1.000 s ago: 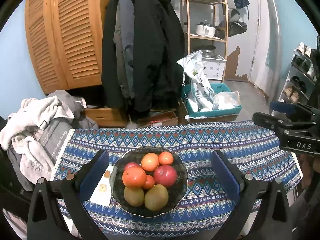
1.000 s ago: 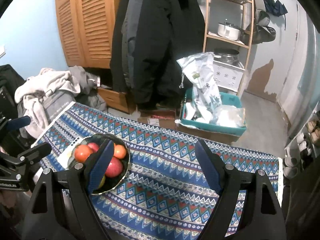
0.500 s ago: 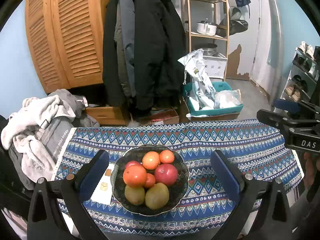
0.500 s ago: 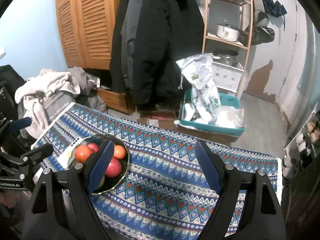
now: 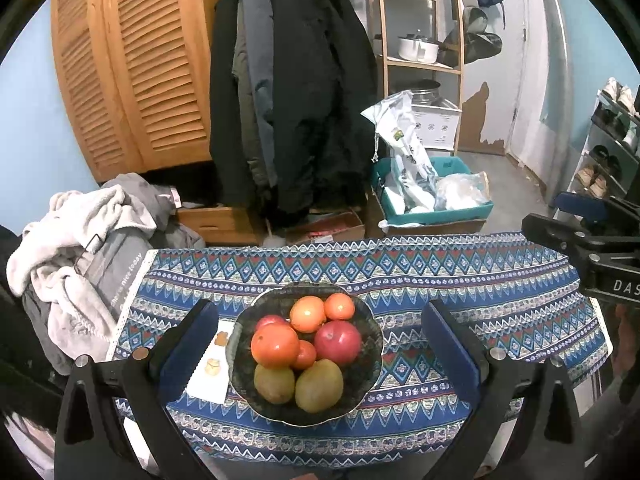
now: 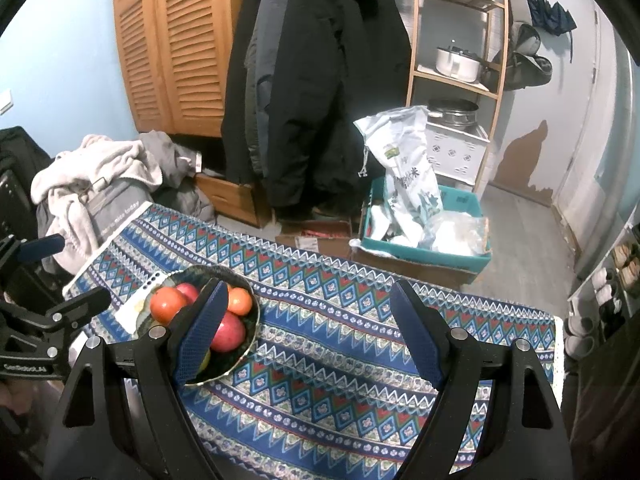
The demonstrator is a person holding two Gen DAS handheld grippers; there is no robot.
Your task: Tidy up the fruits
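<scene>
A dark bowl [image 5: 370, 334] on the patterned tablecloth [image 5: 460, 276] holds several fruits: a large orange-red one [image 5: 275, 345], a red apple [image 5: 337, 342], two oranges [image 5: 307, 313], two green-brown fruits [image 5: 319, 385]. My left gripper [image 5: 316, 344] is open, above the near table edge, its jaws framing the bowl. My right gripper [image 6: 308, 332] is open and empty over the cloth right of the bowl [image 6: 248, 332]; its left finger [image 6: 200, 332] covers part of the fruit.
A white card [image 5: 210, 368] lies left of the bowl. Clothes [image 5: 76, 248] are piled at the table's left end. Coats [image 5: 288, 100], a wooden cabinet [image 5: 132, 76], a shelf [image 5: 420, 40] and a teal bin [image 5: 432, 200] stand behind.
Both views shift only slightly; the grippers drift a little and stay open. The bowl and fruit have not moved.
</scene>
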